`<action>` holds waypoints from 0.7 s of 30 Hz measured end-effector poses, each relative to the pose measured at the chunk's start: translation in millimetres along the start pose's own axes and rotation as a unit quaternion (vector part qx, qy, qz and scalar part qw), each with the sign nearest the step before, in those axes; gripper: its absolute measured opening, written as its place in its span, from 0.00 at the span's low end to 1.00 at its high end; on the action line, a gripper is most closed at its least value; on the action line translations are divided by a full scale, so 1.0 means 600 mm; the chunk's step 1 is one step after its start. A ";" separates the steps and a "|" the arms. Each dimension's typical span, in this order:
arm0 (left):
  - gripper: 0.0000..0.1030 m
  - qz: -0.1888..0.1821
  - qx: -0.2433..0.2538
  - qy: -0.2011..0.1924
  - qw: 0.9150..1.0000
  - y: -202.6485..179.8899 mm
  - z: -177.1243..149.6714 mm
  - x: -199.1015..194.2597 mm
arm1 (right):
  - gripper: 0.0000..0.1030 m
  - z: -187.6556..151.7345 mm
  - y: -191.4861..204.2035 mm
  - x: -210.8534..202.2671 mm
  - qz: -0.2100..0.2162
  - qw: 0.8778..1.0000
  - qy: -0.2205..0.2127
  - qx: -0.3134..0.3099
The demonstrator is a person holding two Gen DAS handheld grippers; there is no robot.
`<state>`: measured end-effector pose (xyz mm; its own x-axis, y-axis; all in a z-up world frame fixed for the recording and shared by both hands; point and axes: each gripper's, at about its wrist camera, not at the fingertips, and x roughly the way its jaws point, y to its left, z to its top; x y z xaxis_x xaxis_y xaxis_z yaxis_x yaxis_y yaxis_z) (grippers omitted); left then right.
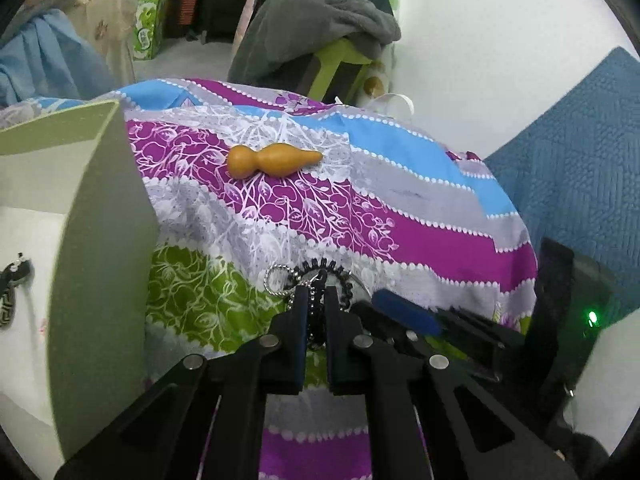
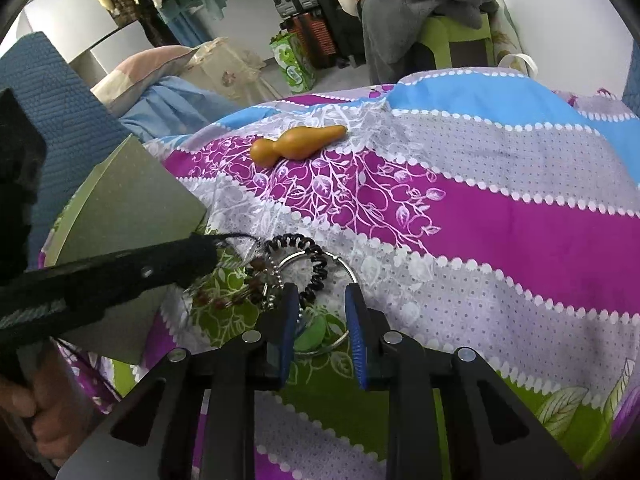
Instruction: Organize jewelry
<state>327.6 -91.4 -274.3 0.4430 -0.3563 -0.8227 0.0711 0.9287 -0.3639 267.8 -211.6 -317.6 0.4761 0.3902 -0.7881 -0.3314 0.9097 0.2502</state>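
A tangle of jewellery lies on the patterned bedspread: a black coil bracelet (image 2: 316, 268), a silver hoop (image 2: 352, 274), a ball chain (image 1: 276, 280) and brown beads (image 2: 224, 300). My left gripper (image 1: 316, 296) is shut on the black coil bracelet (image 1: 320, 272), with the ball chain beside its fingers. In the right wrist view the left gripper (image 2: 212, 246) comes in from the left, above the tangle. My right gripper (image 2: 322, 296) stands open over the silver hoop, pads apart and pressing on nothing. Its blue pad (image 1: 404, 314) shows just right of the left fingers.
An open green box (image 1: 104, 220) (image 2: 132, 196) stands at the left, with a black ornament (image 1: 14, 292) on its white floor. An orange gourd (image 1: 272, 160) (image 2: 298, 144) lies farther back. A hand (image 2: 44, 412) holds the left gripper. A blue cushion (image 1: 580, 152) is at the right.
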 end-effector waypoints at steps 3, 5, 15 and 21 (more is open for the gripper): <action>0.05 0.000 0.004 0.004 1.000 0.001 -0.013 -0.013 | 0.21 0.002 0.006 0.004 -0.003 1.000 0.002 -0.007; 0.05 0.004 0.008 0.007 1.000 -0.002 -0.023 -0.018 | 0.21 0.002 0.013 0.004 -0.005 1.000 0.002 -0.017; 0.05 0.005 -0.001 0.019 1.000 0.004 -0.068 -0.048 | 0.26 -0.013 0.027 0.003 0.002 0.999 0.018 -0.030; 0.06 0.022 0.008 0.027 0.999 0.012 -0.095 -0.059 | 0.30 -0.023 0.059 0.021 -0.017 0.996 0.032 -0.077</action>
<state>261.6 -77.8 -272.5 0.3966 -0.3192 -0.8607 0.0663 0.9451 -0.3200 250.7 -176.4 -326.4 0.4385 0.3446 -0.8300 -0.4388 0.8881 0.1368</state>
